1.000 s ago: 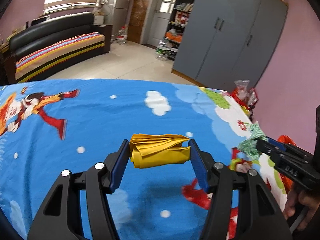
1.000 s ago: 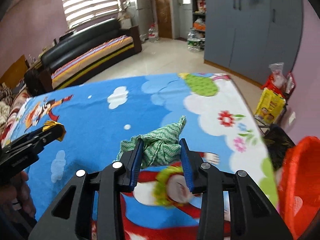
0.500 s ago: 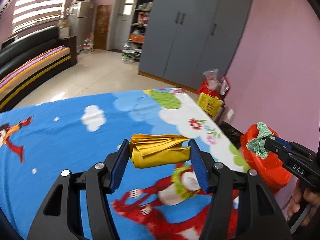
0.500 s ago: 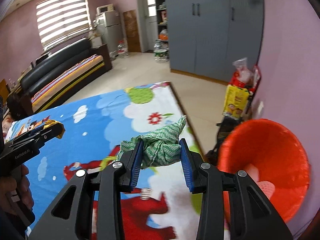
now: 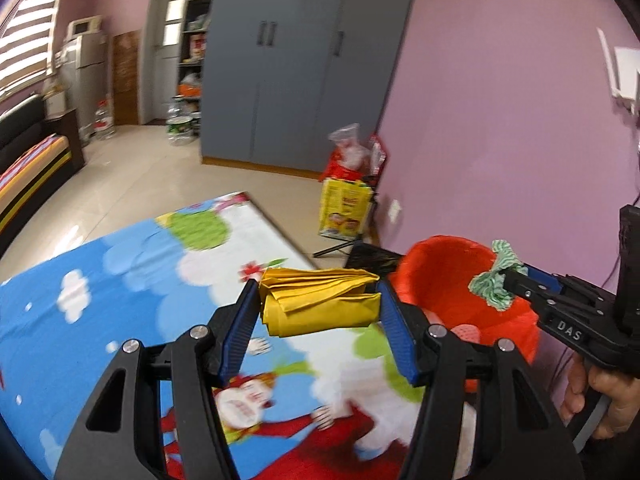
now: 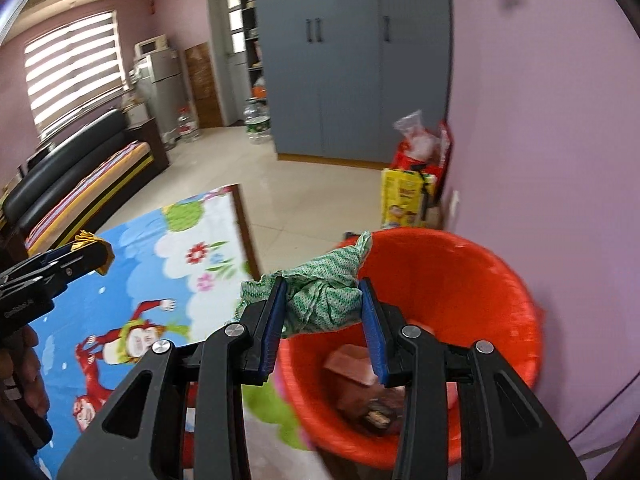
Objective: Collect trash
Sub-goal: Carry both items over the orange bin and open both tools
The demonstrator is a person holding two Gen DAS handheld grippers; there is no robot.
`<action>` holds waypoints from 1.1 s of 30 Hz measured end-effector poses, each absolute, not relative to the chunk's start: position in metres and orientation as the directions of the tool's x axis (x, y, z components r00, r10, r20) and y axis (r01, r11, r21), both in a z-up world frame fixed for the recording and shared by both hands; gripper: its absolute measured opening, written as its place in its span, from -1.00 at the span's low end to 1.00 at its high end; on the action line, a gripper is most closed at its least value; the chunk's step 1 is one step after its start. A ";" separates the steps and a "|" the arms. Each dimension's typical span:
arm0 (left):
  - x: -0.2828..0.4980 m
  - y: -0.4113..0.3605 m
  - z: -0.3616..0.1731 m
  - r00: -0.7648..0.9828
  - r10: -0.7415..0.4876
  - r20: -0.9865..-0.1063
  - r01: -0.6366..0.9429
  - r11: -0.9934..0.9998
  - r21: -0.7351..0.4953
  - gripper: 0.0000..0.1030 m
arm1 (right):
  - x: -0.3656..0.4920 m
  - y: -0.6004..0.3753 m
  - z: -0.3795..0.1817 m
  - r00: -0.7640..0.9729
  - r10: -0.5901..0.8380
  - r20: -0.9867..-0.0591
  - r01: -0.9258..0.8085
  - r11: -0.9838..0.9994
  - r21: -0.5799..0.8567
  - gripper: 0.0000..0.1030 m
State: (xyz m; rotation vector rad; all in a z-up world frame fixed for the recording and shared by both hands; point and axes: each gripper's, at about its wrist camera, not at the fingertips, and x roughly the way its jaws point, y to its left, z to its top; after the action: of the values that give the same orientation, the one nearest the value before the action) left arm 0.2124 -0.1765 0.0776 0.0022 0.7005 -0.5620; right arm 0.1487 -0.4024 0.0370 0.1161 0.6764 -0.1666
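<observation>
The right hand-held gripper [image 6: 323,307] pinched the green wrapper [image 6: 320,300] above the red bin [image 6: 460,280], whose opening spread toward 4 o'clock, while the left hand-held gripper [image 5: 318,306] clamped the yellow paper [image 5: 320,304].

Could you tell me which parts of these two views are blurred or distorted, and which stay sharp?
Left wrist view: the cartoon mat smears with motion blur; the left claw and its yellow folded paper stay crisp. Right wrist view: the orange bin and mat are soft, the right claw with the green cloth sharp. Both views: fisheye bows the grey wardrobe.

Bright daylight from the blinds [image 6: 72,68]; fisheye-bent edges, motion-blurred tabletop.
</observation>
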 end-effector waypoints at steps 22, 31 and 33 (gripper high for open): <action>0.228 -0.318 0.085 0.460 -0.654 -0.600 0.675 0.697 -0.243 0.14 | 0.142 -0.478 0.026 0.731 -0.241 -0.638 0.325 0.945 0.016 -0.24; 0.237 -0.332 0.093 0.403 -0.716 -0.570 0.699 0.643 -0.312 0.22 | 0.144 -0.481 0.028 0.731 -0.255 -0.633 0.343 0.939 0.018 0.18; 0.237 -0.330 0.095 0.402 -0.720 -0.565 0.696 0.642 -0.322 0.35 | 0.144 -0.480 0.028 0.733 -0.253 -0.632 0.341 0.940 0.020 0.22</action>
State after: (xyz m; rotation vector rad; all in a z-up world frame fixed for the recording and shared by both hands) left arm 0.2372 -0.3304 0.0946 -0.0364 0.7327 -0.8952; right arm 0.1436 -0.4802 0.0277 0.1379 0.6732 -0.3280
